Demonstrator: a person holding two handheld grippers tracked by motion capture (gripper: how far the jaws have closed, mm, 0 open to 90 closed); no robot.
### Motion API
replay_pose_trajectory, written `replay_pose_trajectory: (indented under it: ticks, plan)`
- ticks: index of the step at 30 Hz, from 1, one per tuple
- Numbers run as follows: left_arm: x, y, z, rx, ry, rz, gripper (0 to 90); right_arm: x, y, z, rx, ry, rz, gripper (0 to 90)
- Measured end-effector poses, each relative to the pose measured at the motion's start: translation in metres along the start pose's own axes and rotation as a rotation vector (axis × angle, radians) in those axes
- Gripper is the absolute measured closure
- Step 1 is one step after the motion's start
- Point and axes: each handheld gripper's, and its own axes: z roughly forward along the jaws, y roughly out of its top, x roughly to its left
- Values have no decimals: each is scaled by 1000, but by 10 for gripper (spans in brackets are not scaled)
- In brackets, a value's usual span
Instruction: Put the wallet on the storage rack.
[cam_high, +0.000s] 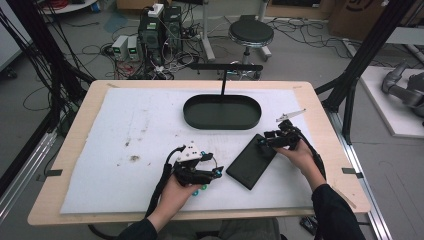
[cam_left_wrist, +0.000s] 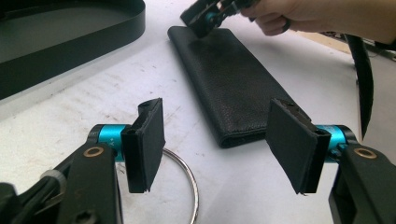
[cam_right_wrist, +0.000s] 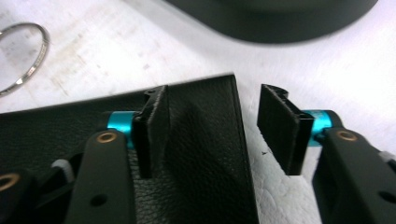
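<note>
Two grippers: right gripper (cam_right_wrist: 212, 130) wide over grained black leather wallet (cam_high: 251, 161), gripping nothing; left gripper (cam_left_wrist: 217, 147) wide, empty, near thin metal ring (cam_left_wrist: 187, 175).

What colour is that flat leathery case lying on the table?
Black, with a fine pebbled grain; the case shows best in the left gripper view.

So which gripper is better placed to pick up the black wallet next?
Probably the right gripper: its open jaws already straddle the far end edge of the black wallet. The left gripper, also open, sits beside the wallet's near end, not around it.
</note>
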Motion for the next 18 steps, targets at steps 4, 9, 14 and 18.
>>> replay_pose_trajectory:
  ticks: [4, 9, 14, 18]
  plan:
    - [0, -2, -1, 17, 8, -8, 373, -5, -2, -2, -5, 50, 41, 620]
    - [0, -3, 0, 34, 5, -23, 367, 2, -2, -7, 3, 54, 2, 724]
    - [-2, -4, 3, 62, -3, -40, 366, 17, -6, -14, -26, 42, -58, 798]
    - [-4, -5, 7, 87, -27, -54, 367, 27, -10, -25, -76, 41, -93, 821]
